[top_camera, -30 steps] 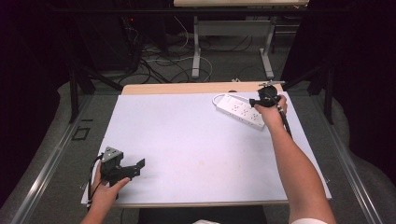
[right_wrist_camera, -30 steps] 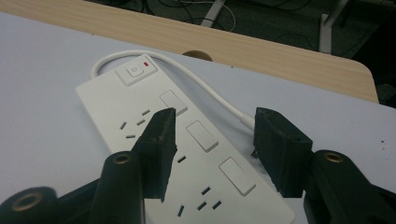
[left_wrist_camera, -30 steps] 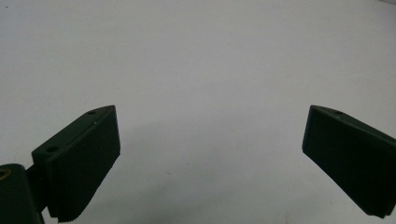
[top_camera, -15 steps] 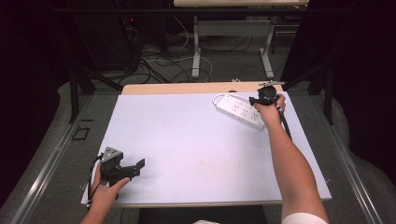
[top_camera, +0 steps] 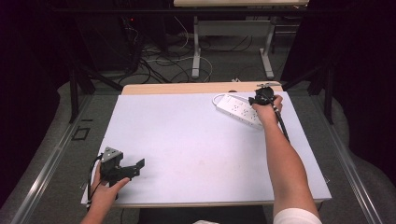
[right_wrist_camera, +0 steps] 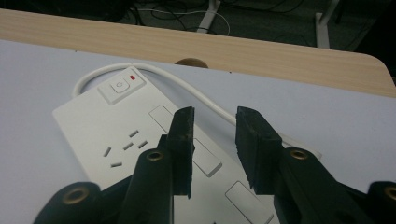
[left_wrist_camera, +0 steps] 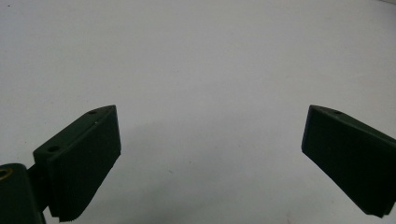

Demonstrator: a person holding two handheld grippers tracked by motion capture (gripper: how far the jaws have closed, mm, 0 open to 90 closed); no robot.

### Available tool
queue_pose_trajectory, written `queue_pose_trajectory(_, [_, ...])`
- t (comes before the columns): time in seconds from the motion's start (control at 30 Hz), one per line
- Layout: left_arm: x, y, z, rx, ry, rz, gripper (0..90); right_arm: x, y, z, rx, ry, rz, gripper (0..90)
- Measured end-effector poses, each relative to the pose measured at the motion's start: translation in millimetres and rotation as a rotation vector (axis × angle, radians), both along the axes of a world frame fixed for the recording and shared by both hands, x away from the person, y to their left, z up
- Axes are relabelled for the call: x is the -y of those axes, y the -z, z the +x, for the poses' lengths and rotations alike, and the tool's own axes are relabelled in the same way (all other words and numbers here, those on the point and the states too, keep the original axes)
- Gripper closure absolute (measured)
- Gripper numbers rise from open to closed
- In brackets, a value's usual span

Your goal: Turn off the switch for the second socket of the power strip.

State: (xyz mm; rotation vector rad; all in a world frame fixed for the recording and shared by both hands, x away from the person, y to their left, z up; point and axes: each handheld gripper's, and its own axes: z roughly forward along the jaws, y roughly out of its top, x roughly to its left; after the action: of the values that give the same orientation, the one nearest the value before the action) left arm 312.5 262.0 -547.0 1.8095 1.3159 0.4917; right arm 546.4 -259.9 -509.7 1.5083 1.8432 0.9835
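Observation:
A white power strip (top_camera: pixel 239 110) lies at the far right of the table, its white cord (right_wrist_camera: pixel 187 88) looping behind it. In the right gripper view its switch (right_wrist_camera: pixel 120 86) with a red light sits at the far end of the power strip (right_wrist_camera: pixel 93 130). My right gripper (top_camera: pixel 257 99) hovers just over the strip's near half; here the right gripper (right_wrist_camera: pixel 215 116) has a narrow gap between its jaws and nothing in it. My left gripper (top_camera: pixel 136 165) rests at the front left corner. Seen from its own camera, the left gripper (left_wrist_camera: pixel 210 112) is wide open over bare tabletop.
The white table surface (top_camera: pixel 196 140) has a wooden strip (top_camera: pixel 187 87) along its far edge. Beyond it lie floor cables (top_camera: pixel 159 60) and the legs of another table (top_camera: pixel 196 46). A round cable hole (right_wrist_camera: pixel 190 62) sits in the wood behind the strip.
My right gripper has edged slightly left over the power strip. The left gripper has stayed where it was.

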Motion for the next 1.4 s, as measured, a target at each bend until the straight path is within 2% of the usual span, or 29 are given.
queue_pose_trajectory(0.43, [-1.3,-0.1,-0.4,-0.008,0.0,-0.001,4.8,4.3,8.4,6.3,-0.046,0.035,0.001,80.1])
queue_pose_trajectory(0.9, [-2.6,0.4,-0.9,-0.012,-0.002,0.004,5.2,4.4,16.6,11.3,-0.052,0.023,-0.006,85.4])
queue_pose_trajectory(1.17, [-2.8,0.8,-1.1,-0.014,-0.007,0.002,5.2,2.8,23.4,13.8,-0.085,0.006,-0.003,87.0])
queue_pose_trajectory(1.4, [-2.7,1.2,-1.2,-0.017,-0.008,0.005,5.3,1.8,24.9,14.4,-0.085,-0.008,-0.03,90.0])
